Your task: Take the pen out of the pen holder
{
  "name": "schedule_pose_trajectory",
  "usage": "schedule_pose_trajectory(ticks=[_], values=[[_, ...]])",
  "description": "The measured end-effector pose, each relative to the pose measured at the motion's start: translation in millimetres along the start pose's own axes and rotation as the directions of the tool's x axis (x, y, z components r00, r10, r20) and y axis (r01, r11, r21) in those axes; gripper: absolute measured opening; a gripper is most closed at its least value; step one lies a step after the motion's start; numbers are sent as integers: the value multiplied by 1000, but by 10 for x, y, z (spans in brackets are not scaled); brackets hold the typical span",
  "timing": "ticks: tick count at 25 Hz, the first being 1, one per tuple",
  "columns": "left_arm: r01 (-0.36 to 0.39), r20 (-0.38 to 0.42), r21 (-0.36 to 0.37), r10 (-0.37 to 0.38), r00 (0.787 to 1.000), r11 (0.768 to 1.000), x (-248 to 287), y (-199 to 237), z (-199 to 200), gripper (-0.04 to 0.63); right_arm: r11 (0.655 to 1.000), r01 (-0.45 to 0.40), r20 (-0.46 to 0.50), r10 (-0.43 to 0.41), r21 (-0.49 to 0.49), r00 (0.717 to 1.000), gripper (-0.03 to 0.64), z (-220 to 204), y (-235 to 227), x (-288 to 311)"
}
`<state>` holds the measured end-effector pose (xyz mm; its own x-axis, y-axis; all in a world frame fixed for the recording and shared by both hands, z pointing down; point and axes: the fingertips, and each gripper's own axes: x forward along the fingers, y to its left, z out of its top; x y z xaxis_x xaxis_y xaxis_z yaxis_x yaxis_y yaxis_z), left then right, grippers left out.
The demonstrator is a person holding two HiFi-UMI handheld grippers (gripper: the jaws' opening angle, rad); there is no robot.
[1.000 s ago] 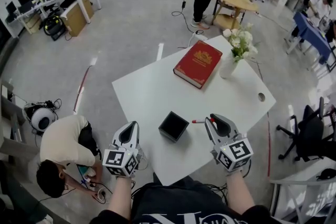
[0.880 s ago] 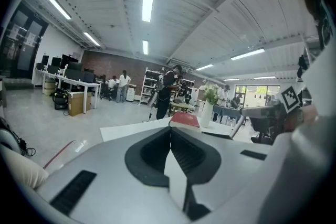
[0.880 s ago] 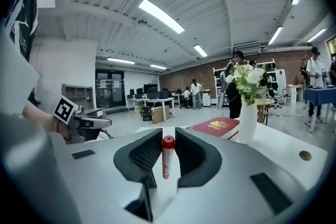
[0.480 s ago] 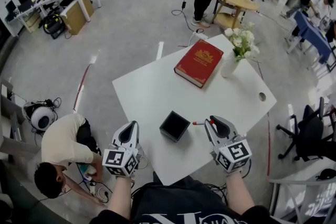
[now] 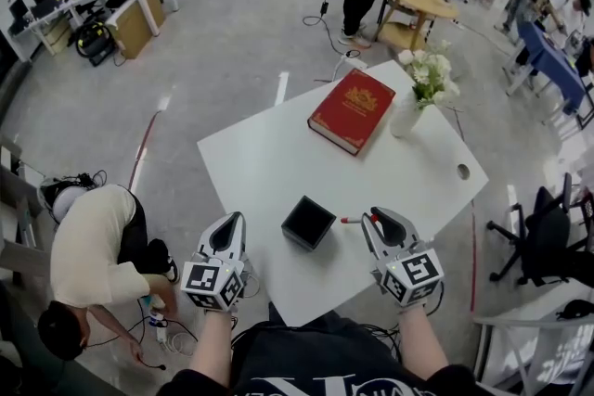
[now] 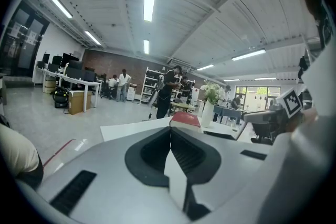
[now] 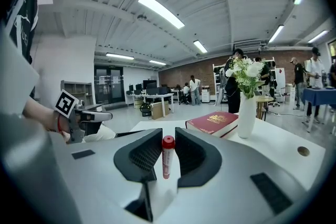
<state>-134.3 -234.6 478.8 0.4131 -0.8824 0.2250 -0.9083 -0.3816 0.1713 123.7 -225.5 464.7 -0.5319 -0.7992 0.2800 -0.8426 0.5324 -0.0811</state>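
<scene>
Head view: right hand-held gripper [image 5: 374, 217] pinches pen [image 5: 351, 219] near front table [image 5: 269, 172] edge; left hand-held gripper [image 5: 232, 220] closed, empty.

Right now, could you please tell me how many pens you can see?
1. The pen, red-capped, is clamped in the right gripper, near the black pen holder on the white table. More could be hidden inside the dark holder.
</scene>
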Motion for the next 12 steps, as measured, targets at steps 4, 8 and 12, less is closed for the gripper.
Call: schedule_pose_trajectory(ticks=[4,8,12], values=[[2,-2,-2,-2,1000,1000,22,3,-11,3,1000,2,-4,-2,3,1000,83,-28,-5,7],[3,-4,-3,-3,1000,1000,54,3,-31,3,1000,3,-10,-3,6,1000,83,-74,-24,10],[6,-6,-8,-6,1000,1000,65,-10,-22,3,1000,6,-14,-6,10,1000,83,-88,-22,0]])
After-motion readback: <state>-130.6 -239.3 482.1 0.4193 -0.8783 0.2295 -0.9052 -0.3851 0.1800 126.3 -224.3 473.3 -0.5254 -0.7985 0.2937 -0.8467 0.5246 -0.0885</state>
